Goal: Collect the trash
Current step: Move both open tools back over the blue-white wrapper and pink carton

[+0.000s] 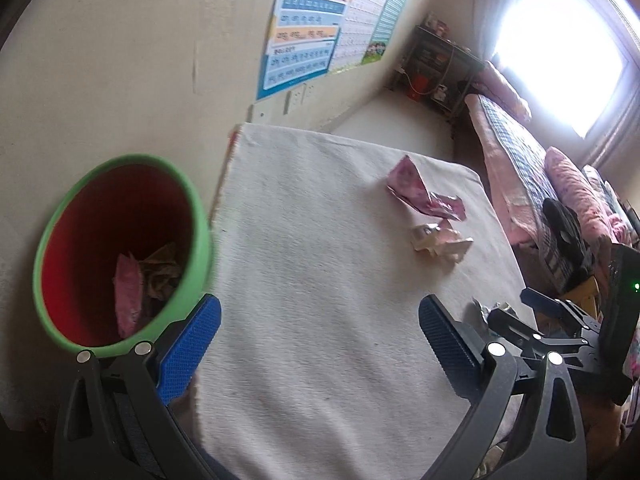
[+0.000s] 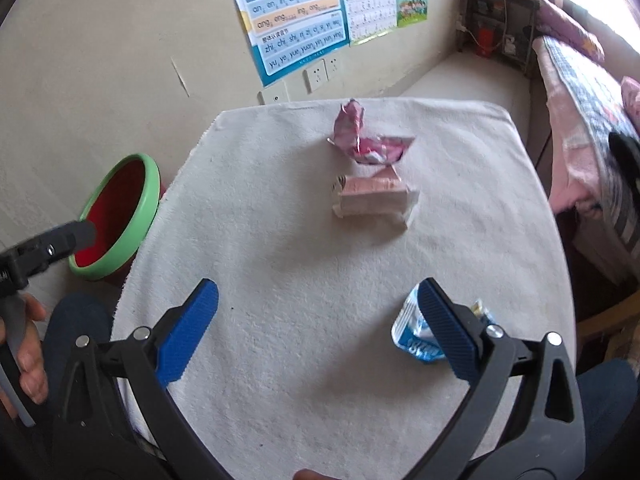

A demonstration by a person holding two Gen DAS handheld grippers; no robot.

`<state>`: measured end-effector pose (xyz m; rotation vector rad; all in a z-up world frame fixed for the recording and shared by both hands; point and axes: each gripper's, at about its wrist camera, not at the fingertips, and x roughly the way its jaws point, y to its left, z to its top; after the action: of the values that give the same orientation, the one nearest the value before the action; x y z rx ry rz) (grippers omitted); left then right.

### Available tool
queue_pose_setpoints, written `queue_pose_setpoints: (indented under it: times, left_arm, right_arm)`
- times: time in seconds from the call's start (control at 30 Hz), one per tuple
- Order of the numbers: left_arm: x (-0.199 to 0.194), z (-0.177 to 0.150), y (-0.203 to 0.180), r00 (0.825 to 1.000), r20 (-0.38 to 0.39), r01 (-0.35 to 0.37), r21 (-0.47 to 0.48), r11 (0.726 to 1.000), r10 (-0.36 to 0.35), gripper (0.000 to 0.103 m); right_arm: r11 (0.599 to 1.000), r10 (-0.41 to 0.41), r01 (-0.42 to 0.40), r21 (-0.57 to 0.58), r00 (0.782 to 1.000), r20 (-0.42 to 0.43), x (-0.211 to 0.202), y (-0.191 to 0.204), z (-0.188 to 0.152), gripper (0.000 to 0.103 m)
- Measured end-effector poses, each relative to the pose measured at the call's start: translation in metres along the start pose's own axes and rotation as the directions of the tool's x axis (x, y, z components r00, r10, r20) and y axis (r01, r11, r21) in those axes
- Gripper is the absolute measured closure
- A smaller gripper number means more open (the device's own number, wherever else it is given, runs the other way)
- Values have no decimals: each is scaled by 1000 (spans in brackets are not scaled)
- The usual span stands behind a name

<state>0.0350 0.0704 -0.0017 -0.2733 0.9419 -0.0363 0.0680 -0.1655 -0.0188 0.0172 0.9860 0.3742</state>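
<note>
The bin (image 1: 120, 248) has a green rim and a red inside, with pink and tan-brown scraps in it. The table (image 2: 304, 264) wears an off-white cloth. On it lie a pink-and-white wrapper (image 2: 366, 140), a pale cream and pink carton (image 2: 372, 198) and a blue-and-white wrapper (image 2: 416, 332) (lettering too blurred to read). The fingers (image 2: 188, 332) are blue with a ribbed texture on black frames. The bed (image 1: 520, 152) has a dark checked cover and pink bedding.
</note>
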Motion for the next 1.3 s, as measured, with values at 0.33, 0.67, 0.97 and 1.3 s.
queue_pose_setpoints:
  times: [0.33, 0.67, 0.97, 1.3]
  left_arm:
    - [13, -9, -10, 1000, -9, 1, -43, 999, -1, 8]
    - [30, 11, -30, 1000, -30, 0, -121, 993, -4, 8]
    - [69, 27, -78, 994, -109, -11, -54, 998, 5, 8]
    - [97, 33, -109, 990, -139, 20, -2, 1000, -20, 8]
  right_arm:
    - [997, 73, -73, 21, 997, 8, 0, -9, 1, 5]
    - [998, 65, -65, -17, 998, 6, -4, -33, 12, 5]
    - [997, 72, -72, 7, 997, -34, 0, -61, 11, 5]
    - [989, 100, -91, 115, 992, -71, 4, -91, 8, 5]
